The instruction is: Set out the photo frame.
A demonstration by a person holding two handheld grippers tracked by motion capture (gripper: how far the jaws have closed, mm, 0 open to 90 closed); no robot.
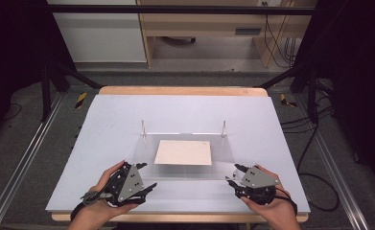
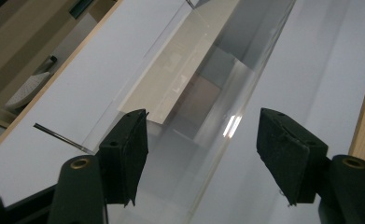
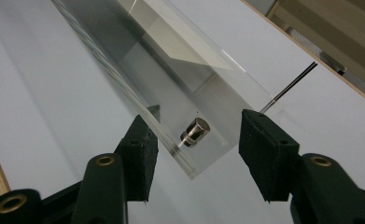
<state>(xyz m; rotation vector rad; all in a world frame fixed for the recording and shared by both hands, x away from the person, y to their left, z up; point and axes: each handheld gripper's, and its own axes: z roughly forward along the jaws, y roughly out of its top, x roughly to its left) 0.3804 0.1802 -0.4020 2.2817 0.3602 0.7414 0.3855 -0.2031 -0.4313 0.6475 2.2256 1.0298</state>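
Between both half-open, empty grippers [image 1: 144, 184] [image 1: 233, 176], a clear acrylic cover [image 1: 185, 172] shields the beige sheet [image 1: 183, 152].

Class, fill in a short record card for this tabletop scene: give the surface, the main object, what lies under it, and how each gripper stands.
surface: white board on a wooden table
main object: clear acrylic panel, tilted, on two thin pins
under it: pale square sheet
left gripper: at the panel's near left corner, jaws apart, panel edge between them, pads not pressing
right gripper: at the near right corner, jaws either side of the edge; grip unclear
small part: metal stud in the panel corner
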